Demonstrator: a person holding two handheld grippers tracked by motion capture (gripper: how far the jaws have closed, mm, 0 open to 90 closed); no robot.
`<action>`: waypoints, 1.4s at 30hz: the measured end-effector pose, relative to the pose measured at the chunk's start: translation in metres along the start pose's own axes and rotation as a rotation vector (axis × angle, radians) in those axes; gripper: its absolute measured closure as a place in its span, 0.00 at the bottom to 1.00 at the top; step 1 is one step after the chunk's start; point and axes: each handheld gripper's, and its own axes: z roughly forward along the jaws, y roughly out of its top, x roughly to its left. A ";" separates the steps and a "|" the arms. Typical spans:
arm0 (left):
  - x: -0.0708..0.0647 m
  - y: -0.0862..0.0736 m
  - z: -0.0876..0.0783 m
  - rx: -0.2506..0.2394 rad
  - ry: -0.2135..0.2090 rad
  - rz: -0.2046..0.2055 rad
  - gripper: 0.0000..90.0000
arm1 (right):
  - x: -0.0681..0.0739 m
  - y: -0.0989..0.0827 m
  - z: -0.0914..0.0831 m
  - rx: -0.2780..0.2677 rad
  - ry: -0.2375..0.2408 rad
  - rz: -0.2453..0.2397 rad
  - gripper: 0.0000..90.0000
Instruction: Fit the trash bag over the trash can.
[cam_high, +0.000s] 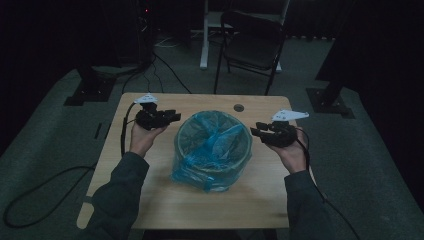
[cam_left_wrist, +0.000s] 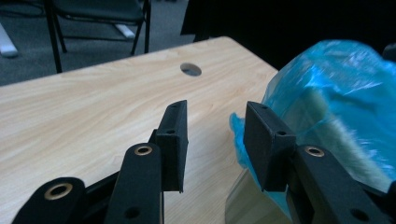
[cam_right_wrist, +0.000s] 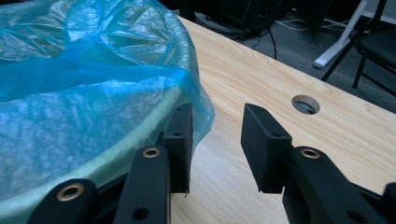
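Note:
A round bin (cam_high: 212, 172) lined with a blue plastic bag (cam_high: 212, 142) stands in the middle of the wooden table (cam_high: 200, 207). The bag's edge is folded out over the rim and hangs down the outside. My left gripper (cam_high: 173, 116) hovers at the bin's far left, pointing toward it, open with nothing between its jaws. In the left gripper view the gripper (cam_left_wrist: 215, 112) has the bag (cam_left_wrist: 327, 93) just beside its right jaw. My right gripper (cam_high: 254, 131) is held at the bin's right side, open and empty. In the right gripper view the gripper (cam_right_wrist: 217, 112) has the bag (cam_right_wrist: 93, 70) next to its left jaw.
A round cable hole (cam_high: 238, 107) is cut in the table behind the bin. A black folding chair (cam_high: 252, 45) stands beyond the far edge. Cables trail from both grippers over the table sides. Bare wood lies in front of the bin.

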 end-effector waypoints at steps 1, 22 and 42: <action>-0.001 0.001 -0.003 -0.007 -0.002 0.007 0.67 | 0.001 -0.001 -0.001 0.000 0.003 -0.002 0.70; -0.071 0.041 -0.018 -0.009 -0.159 0.251 0.67 | 0.013 -0.021 -0.008 0.008 0.009 -0.008 0.69; -0.119 0.057 0.011 0.145 -0.242 0.447 0.78 | 0.013 -0.026 -0.006 0.019 0.018 -0.009 0.69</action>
